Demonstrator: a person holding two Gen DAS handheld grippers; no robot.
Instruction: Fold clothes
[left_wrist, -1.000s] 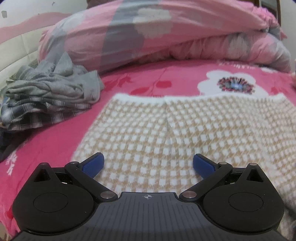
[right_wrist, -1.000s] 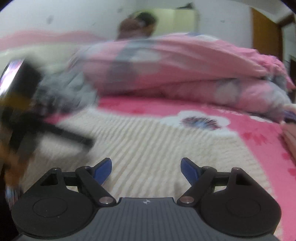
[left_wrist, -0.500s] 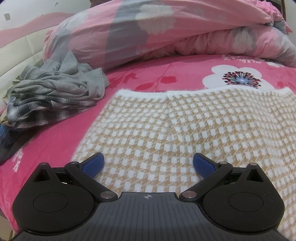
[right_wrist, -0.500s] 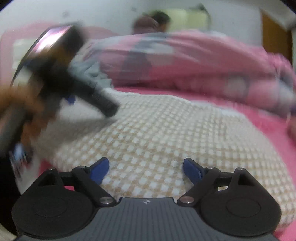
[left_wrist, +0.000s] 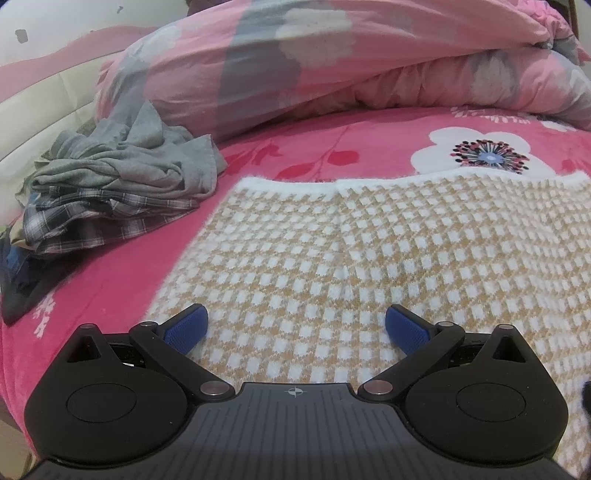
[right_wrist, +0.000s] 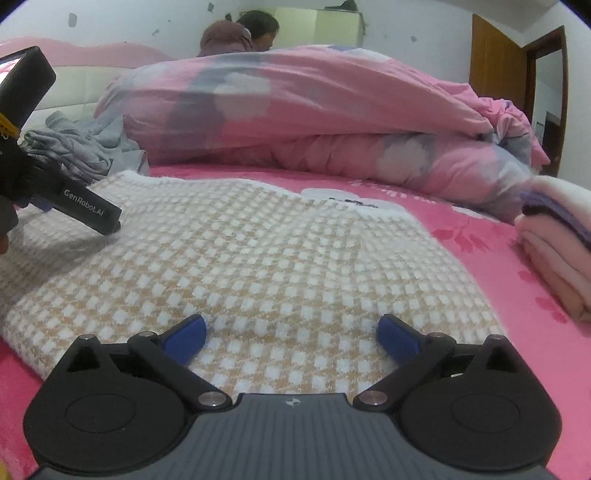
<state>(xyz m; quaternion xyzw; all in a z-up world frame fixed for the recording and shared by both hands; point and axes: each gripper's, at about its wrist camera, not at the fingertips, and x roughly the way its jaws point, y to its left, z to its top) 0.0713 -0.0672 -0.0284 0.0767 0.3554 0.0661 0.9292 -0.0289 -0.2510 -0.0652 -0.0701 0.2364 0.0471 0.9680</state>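
- Compared with a second ago, our right claw (right_wrist: 291, 334) has come closer and lower over the checked knit garment (right_wrist: 258, 258); the view that was smeared with motion is now sharp, and the near hem of the knit fills the space in front of the pads.
- The right claw's jaws have just been opening and now stand spread wide, released, with the knit lying beneath and between the blue pads (right_wrist: 184, 336) but not pinched by them.
- Our left claw (left_wrist: 295, 326) has barely shifted; its view has tipped slightly, so more of the knit's far white edge shows. Its jaws are also wide apart and hold nothing.
- From the right wrist view, the left claw's black body (right_wrist: 59, 184) sits over the knit's left side; we cannot tell whether it touches the fabric.
- The garment lies spread flat on the pink floral bed sheet (left_wrist: 110, 280), tan and white in small checks, fuzzy, with a white band along its far edge and a faint seam running down the middle.
- A crumpled pile of grey and plaid clothes (left_wrist: 118, 184) lies just beyond its left corner; a rolled pink quilt (left_wrist: 332, 66) sits behind.
- A folded stack of pale pink fabric (right_wrist: 554, 251) rests on the sheet to the right, apart from the knit.
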